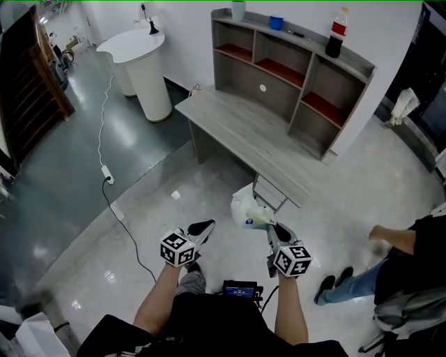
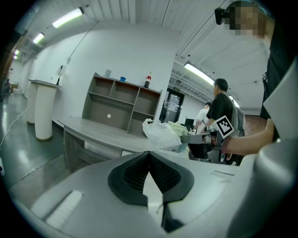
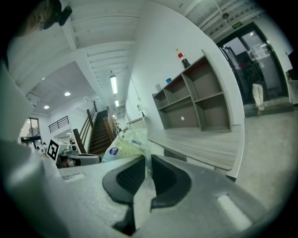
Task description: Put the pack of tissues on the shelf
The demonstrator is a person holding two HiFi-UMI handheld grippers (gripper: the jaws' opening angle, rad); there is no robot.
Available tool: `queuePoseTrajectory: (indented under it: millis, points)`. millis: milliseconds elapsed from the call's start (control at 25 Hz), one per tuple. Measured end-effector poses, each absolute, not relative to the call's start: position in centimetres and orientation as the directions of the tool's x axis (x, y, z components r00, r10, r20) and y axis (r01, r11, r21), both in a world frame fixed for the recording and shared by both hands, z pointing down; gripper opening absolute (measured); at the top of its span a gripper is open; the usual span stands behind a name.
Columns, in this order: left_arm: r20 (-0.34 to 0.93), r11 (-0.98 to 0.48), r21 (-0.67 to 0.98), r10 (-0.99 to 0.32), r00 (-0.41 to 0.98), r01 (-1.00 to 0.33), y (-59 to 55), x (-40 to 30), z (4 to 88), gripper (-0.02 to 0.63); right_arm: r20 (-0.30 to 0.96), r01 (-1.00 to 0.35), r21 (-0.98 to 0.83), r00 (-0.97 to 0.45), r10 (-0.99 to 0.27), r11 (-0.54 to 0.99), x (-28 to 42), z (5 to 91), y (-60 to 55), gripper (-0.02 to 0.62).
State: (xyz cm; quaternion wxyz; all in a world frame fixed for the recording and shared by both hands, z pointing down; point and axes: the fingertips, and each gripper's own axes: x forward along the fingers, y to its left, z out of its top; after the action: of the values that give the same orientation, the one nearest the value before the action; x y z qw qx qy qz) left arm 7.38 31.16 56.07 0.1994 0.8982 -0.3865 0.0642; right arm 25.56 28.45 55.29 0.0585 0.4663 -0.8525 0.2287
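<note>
The pack of tissues (image 1: 245,208), pale yellow in a loose clear wrapper, hangs above the floor just short of the desk's near edge. My right gripper (image 1: 272,226) is shut on the wrapper's tail; in the right gripper view the film (image 3: 139,186) runs between the closed pads and the pack (image 3: 125,145) stands just ahead. My left gripper (image 1: 204,226) is beside it on the left, shut with nothing held, its pads meeting (image 2: 150,174). The left gripper view shows the pack (image 2: 160,132) to the right. The grey shelf (image 1: 293,77) stands at the back of the desk (image 1: 237,129).
On the shelf's top are a cola bottle (image 1: 336,33), a blue cup (image 1: 277,22) and a white pot (image 1: 238,10). A white rounded counter (image 1: 143,59) stands at the left, with a cable (image 1: 104,150) across the floor. Another person (image 1: 397,254) sits at the right.
</note>
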Motion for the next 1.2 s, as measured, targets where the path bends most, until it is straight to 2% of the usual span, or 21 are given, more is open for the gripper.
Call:
queuePoseTrajectory:
  millis: [680, 1200]
  points:
    - [0.236, -0.650, 0.340, -0.641, 0.731, -0.680, 26.5, 8.6, 56.6, 0.002, 0.330, -0.860, -0.311, -0.496, -0.803, 0.404, 27.7, 55.2, 25.4, 0.026]
    - [0.221, -0.683, 0.352, -0.604, 0.766, -0.640, 18.5, 4.2, 56.2, 0.002, 0.345, -0.885, -0.293, -0.451, -0.823, 0.362, 23.2, 54.7, 19.0, 0.026]
